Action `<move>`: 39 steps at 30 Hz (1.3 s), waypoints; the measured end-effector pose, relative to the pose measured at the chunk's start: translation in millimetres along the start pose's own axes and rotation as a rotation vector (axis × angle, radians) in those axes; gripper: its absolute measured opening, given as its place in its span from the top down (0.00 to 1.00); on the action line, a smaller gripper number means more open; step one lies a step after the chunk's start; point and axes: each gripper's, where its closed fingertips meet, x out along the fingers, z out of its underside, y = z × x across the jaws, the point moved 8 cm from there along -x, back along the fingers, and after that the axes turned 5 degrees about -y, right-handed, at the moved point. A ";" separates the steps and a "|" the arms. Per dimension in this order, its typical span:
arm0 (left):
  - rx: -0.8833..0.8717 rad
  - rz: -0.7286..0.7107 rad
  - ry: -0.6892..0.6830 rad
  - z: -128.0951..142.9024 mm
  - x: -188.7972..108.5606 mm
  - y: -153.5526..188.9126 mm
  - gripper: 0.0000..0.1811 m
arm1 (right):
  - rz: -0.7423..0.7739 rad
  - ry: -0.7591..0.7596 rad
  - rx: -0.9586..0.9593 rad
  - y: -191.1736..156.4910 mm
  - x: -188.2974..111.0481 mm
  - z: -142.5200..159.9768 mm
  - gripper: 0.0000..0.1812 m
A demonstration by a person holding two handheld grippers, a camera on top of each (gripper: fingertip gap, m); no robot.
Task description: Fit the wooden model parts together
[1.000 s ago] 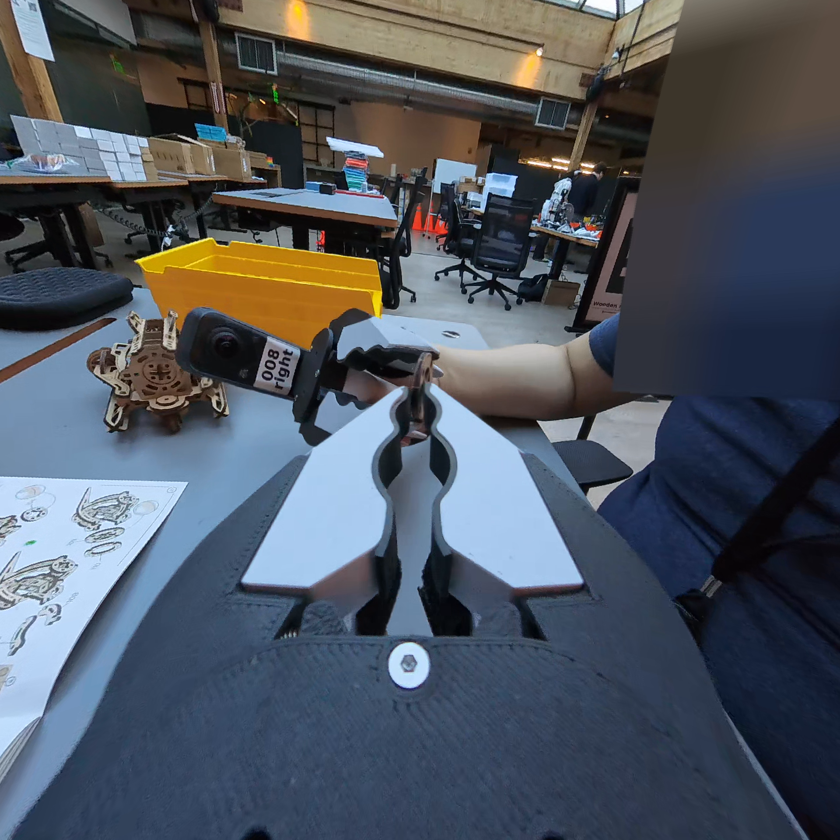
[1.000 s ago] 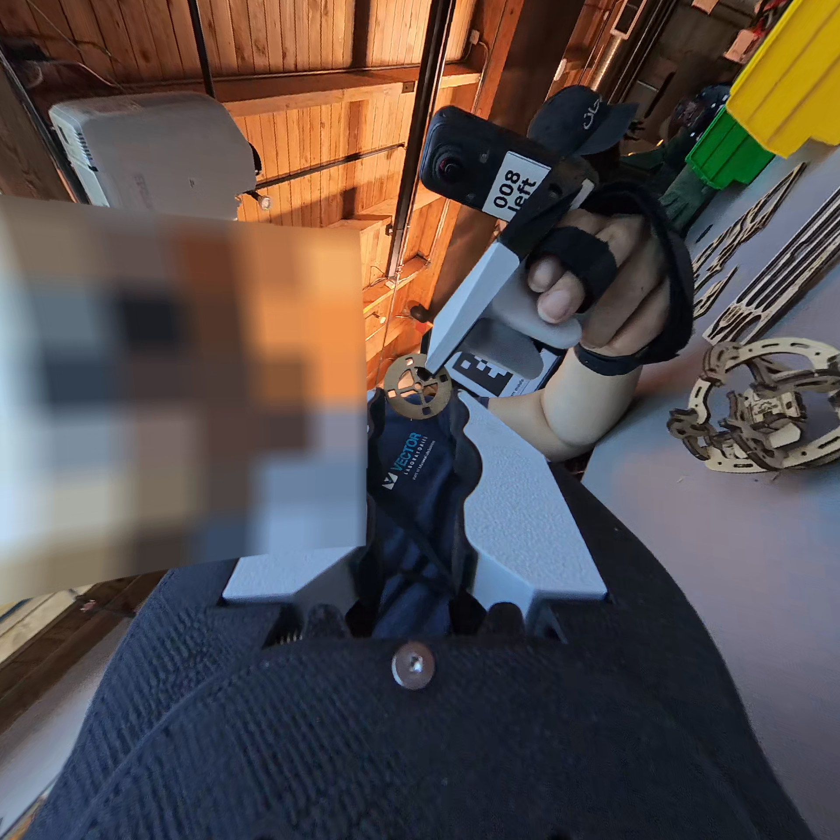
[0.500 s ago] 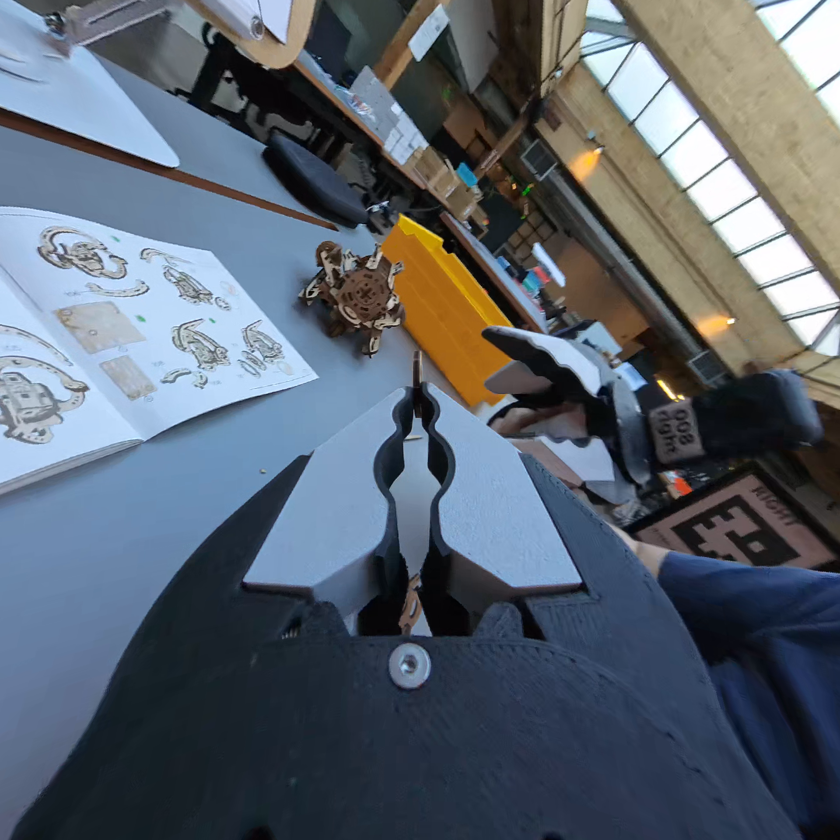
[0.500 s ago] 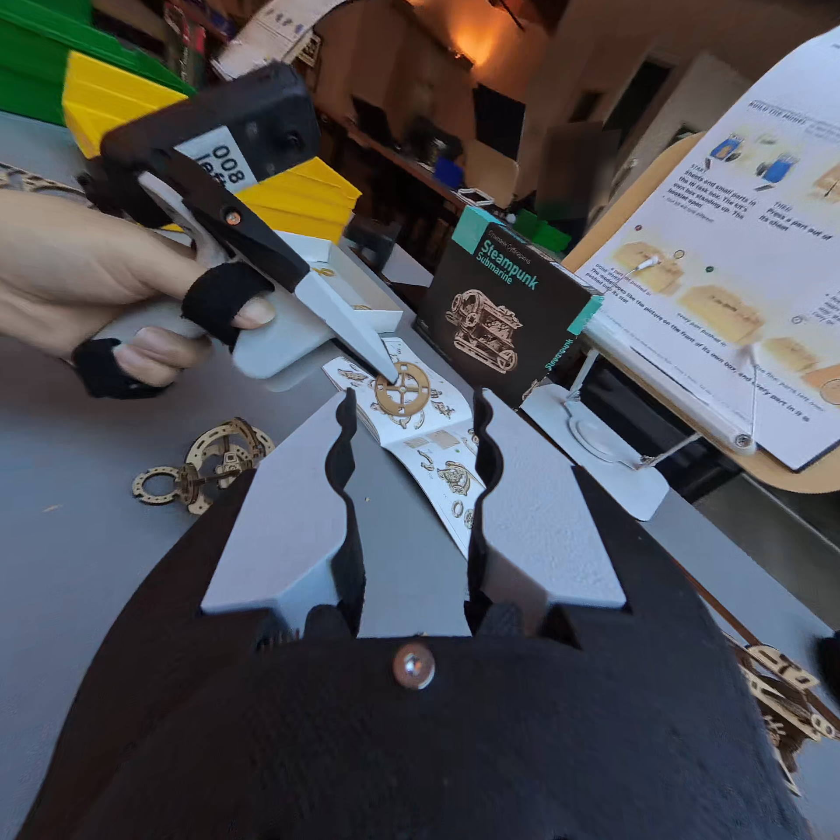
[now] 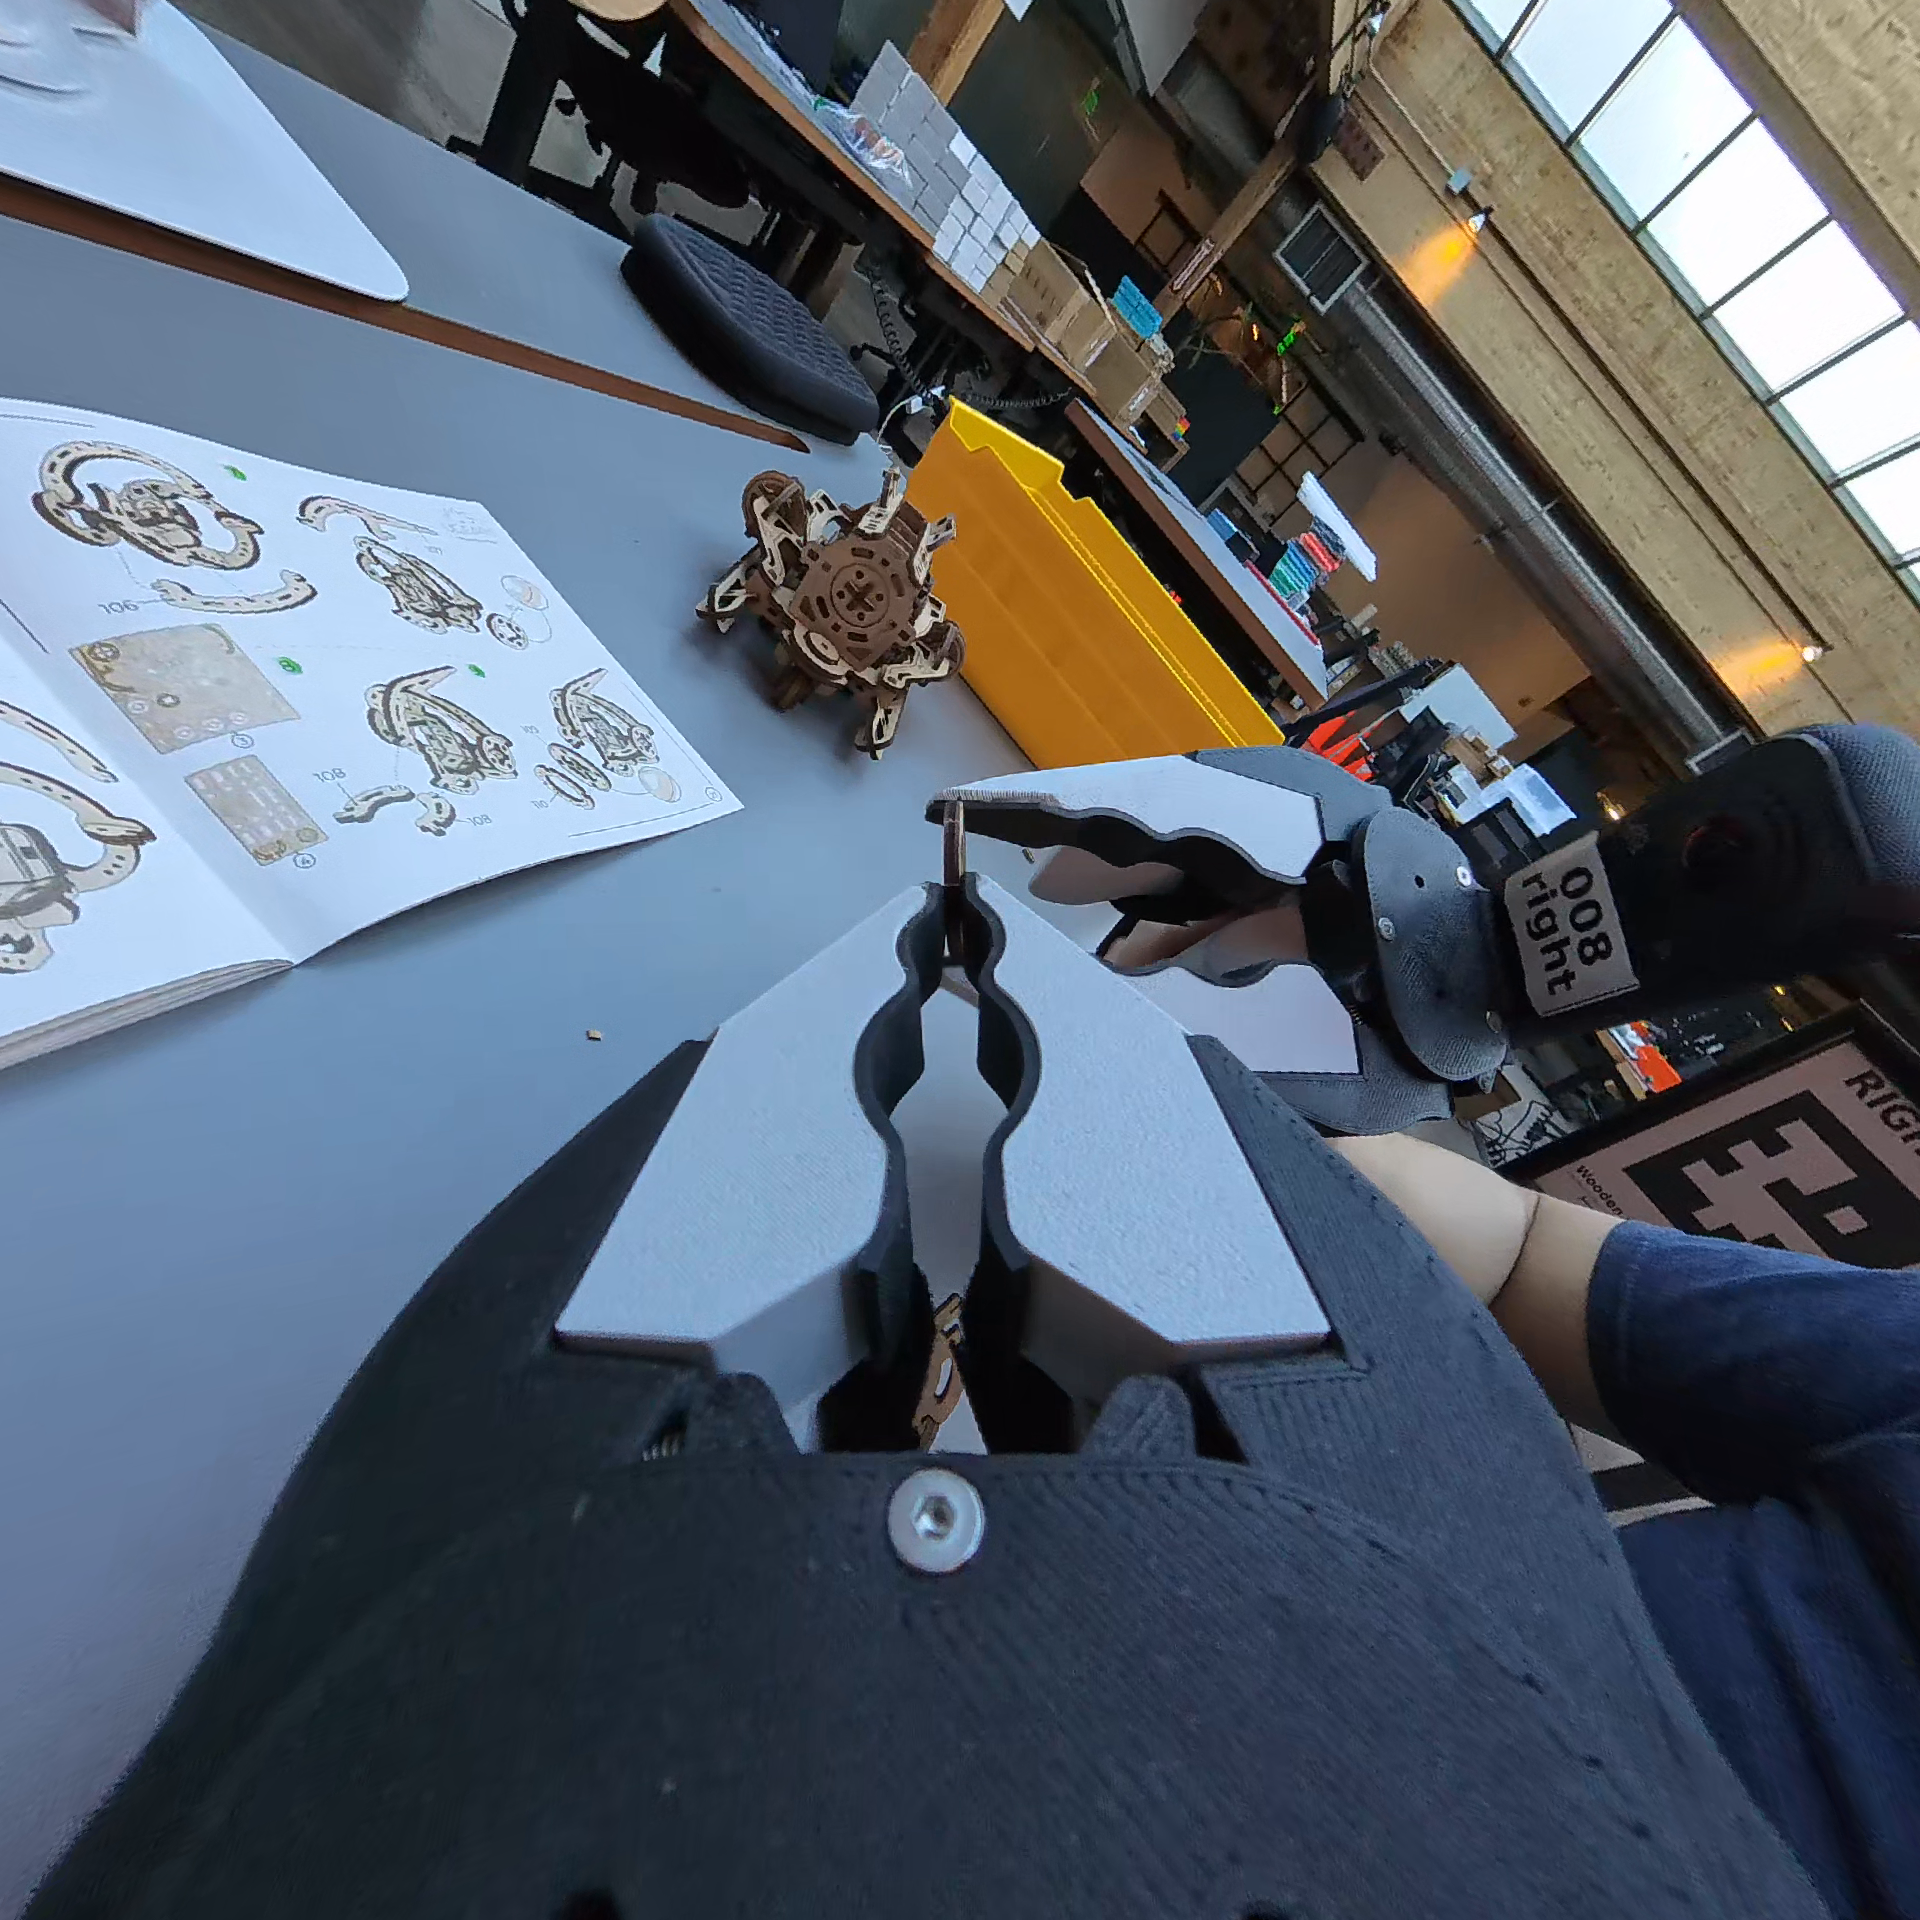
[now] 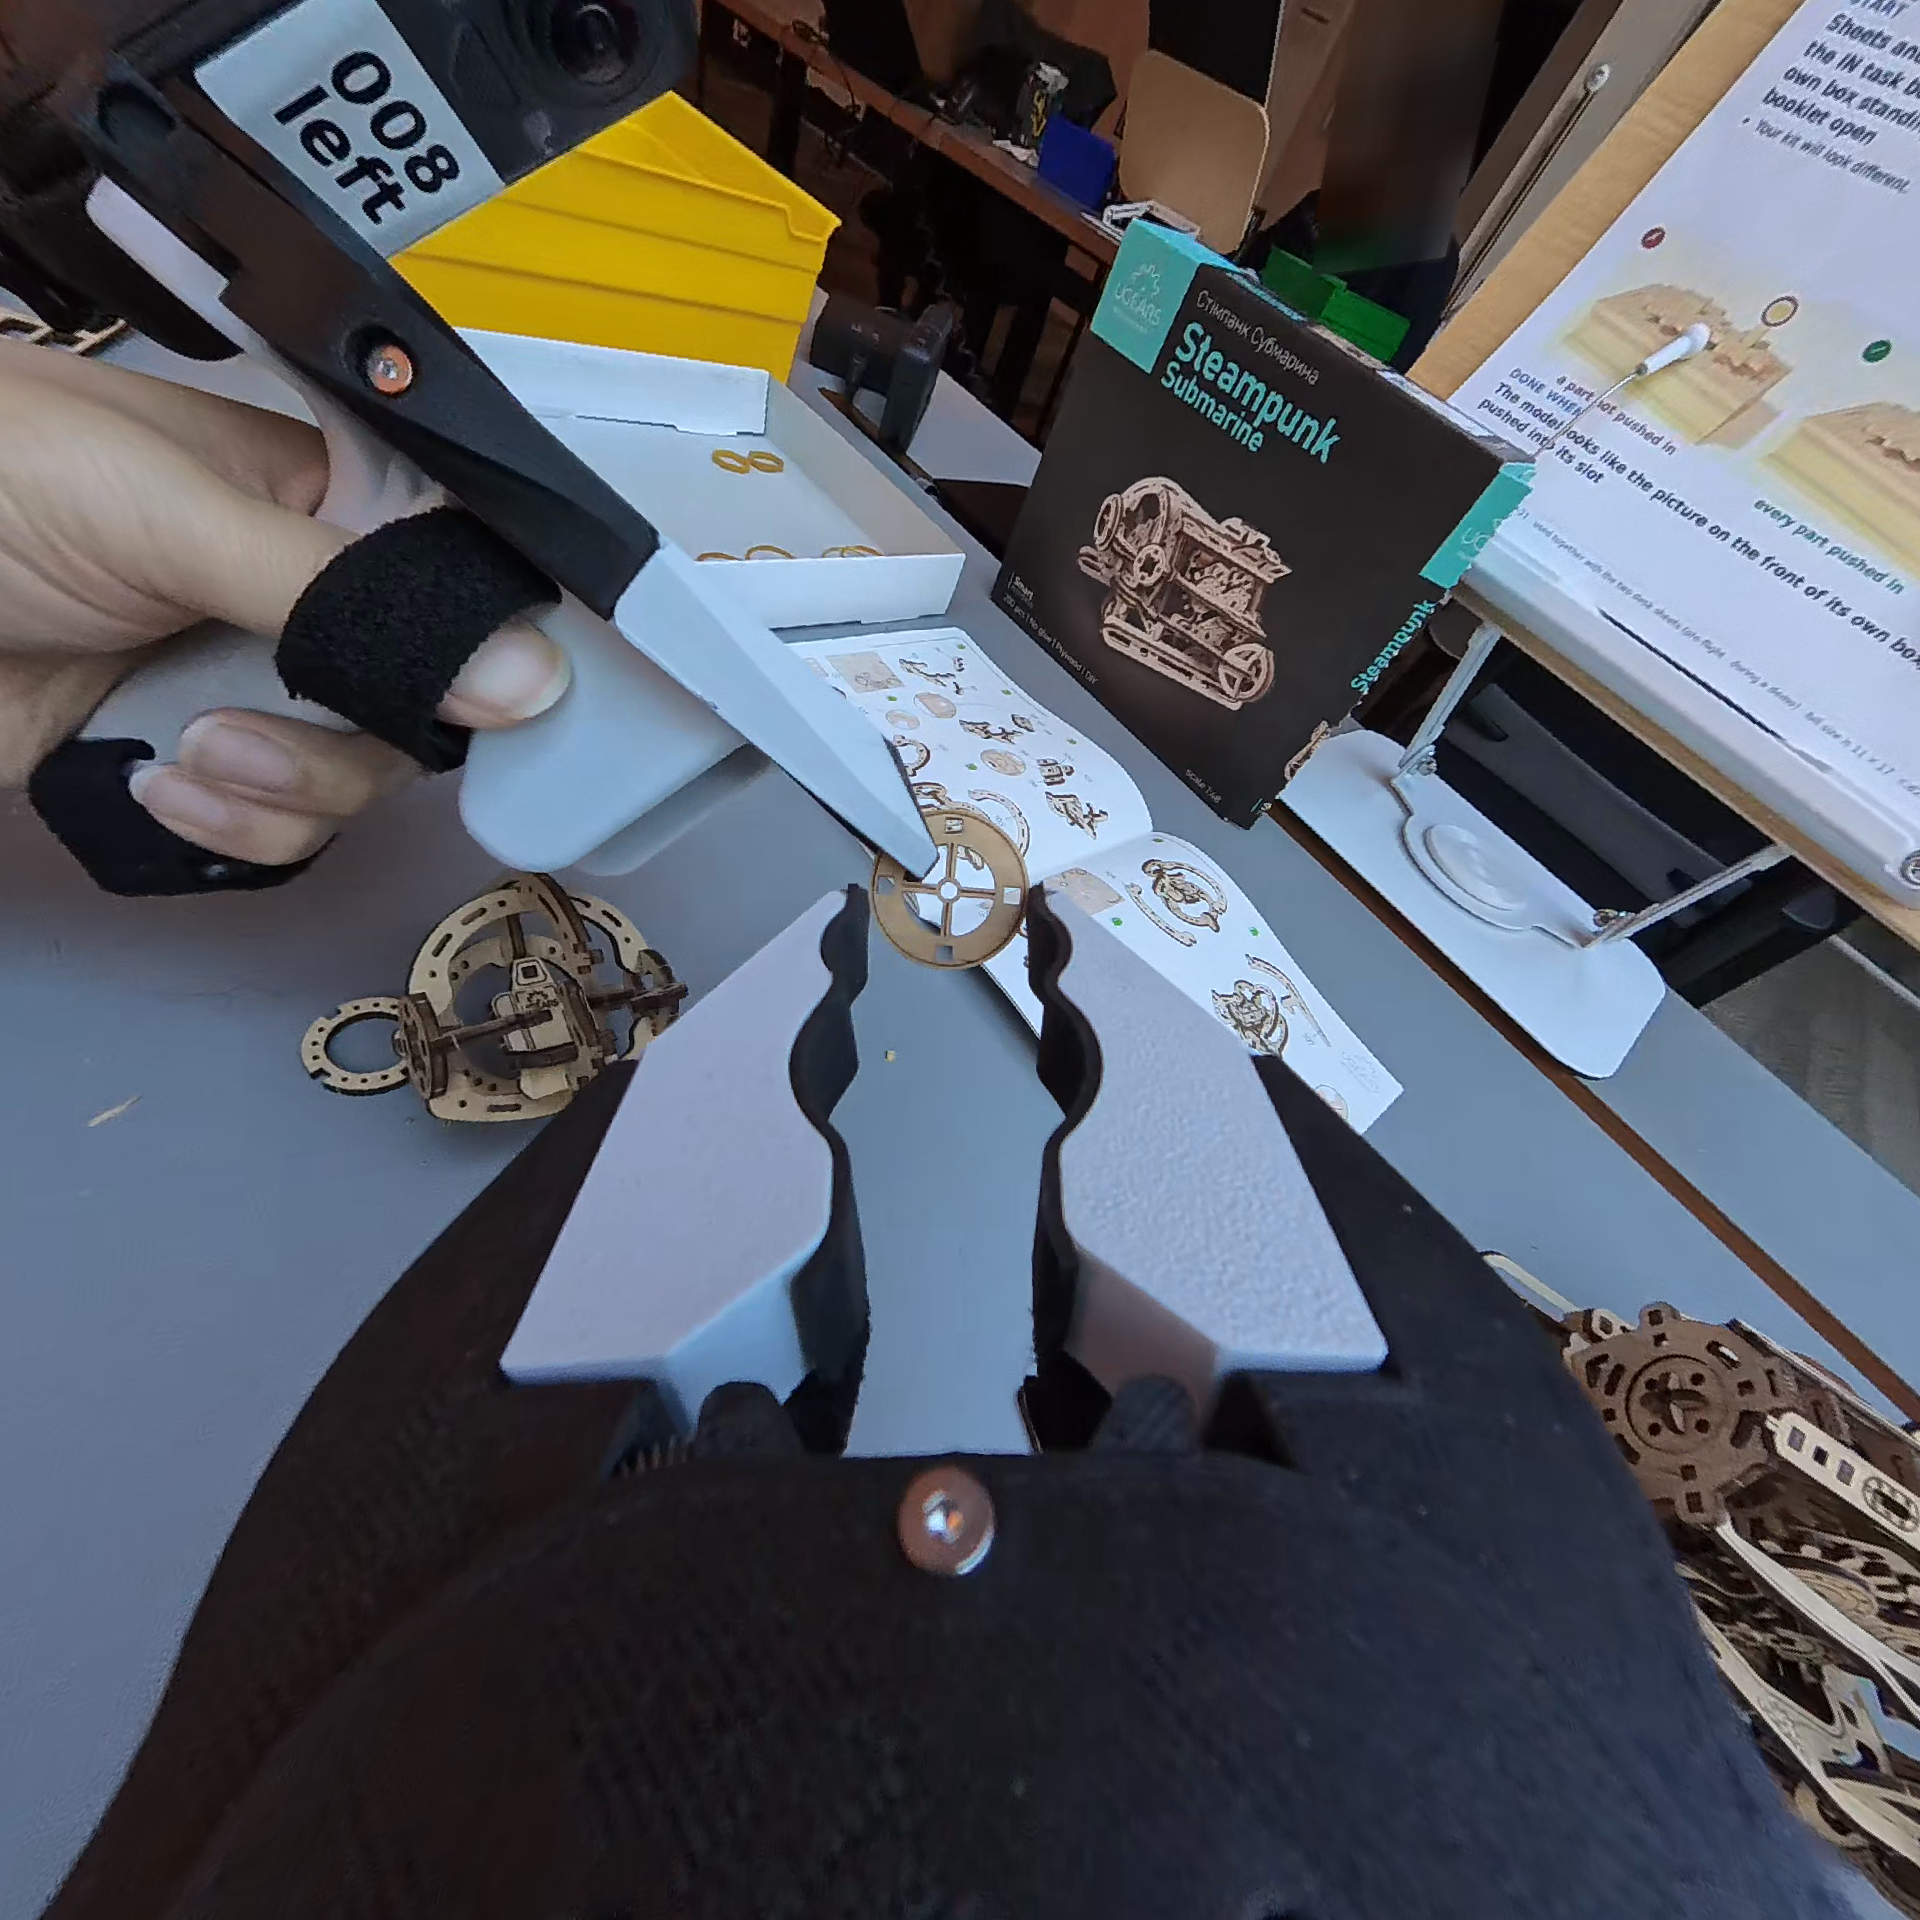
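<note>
A thin round wooden wheel with a cross-shaped hub is pinched at its rim by my left gripper. In the left wrist view the wheel shows edge-on, sticking up from the shut left gripper. My right gripper is open, and the wheel sits level with the gap between its fingertips; I cannot tell if they touch it. It comes in from the right in the left wrist view. A part-built ring cage lies on the grey table.
An open instruction booklet lies under the wheel. A built hexagonal gear block stands by a yellow bin. A dark kit box, a white tray with small rings and a propped instruction board stand behind. Left and right tips are no more than a few centimetres apart.
Both grippers swung down from facing the room to over the table. My right gripper has closed in on the wheel, which now sits at its open fingertips. The left keeps its hold.
</note>
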 end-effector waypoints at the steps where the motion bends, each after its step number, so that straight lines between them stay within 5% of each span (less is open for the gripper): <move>1: 0.001 -0.001 0.000 0.3 0.4 0.0 1.00 | 0.000 -0.005 0.001 0.2 0.5 0.5 0.84; 21: 0.010 0.014 -0.016 3.0 4.6 1.0 1.00 | -0.047 -0.005 0.069 5.0 2.6 4.0 0.84; 24: 0.024 -0.017 -0.007 -2.1 -1.1 -5.8 0.90 | 0.024 -0.035 0.046 25.1 -2.7 12.1 0.84; 30: 0.144 -0.268 0.067 -19.9 -31.9 -44.1 0.92 | 0.227 -0.106 -0.006 87.9 -24.6 52.0 0.84; 39: 0.094 -0.279 0.095 -24.2 -43.0 -57.7 0.95 | 0.271 -0.112 0.000 97.5 -27.2 58.5 0.84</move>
